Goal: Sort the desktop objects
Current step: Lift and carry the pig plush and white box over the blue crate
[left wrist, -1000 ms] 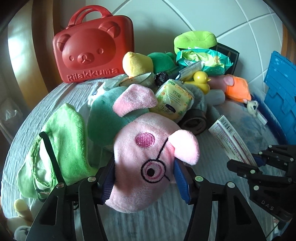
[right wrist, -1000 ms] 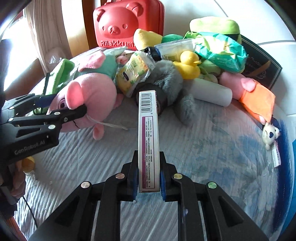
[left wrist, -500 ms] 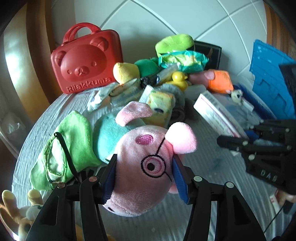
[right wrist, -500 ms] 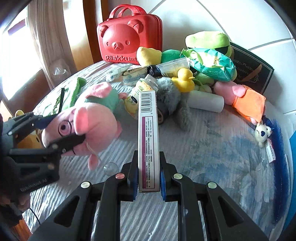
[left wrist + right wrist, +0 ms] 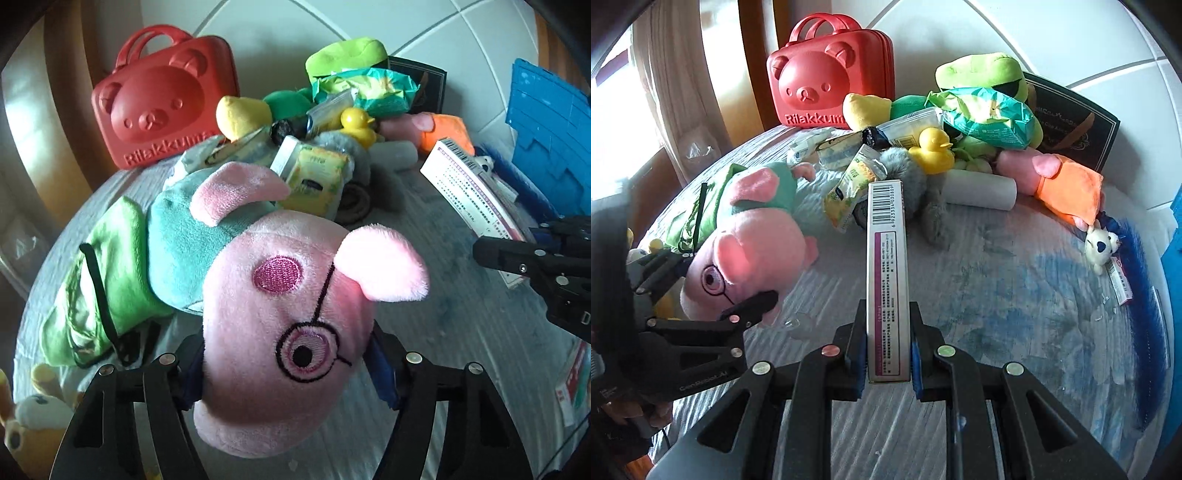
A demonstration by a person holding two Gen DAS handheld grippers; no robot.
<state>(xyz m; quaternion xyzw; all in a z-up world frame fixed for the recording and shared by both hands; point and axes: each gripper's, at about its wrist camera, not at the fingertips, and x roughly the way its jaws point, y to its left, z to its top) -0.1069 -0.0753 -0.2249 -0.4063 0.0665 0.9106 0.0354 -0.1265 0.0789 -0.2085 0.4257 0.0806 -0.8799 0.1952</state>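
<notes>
Pink pig plush sits clamped in the left claw, slim box pinched upright in the right claw.

Two grippers, two pink pig plushes, one red bear case, one yellow rubber duck, one barcoded box, one white roll, one green frog plush

Left tongs' blue pads — mostly behind pig plush, box print — unreadable
</notes>
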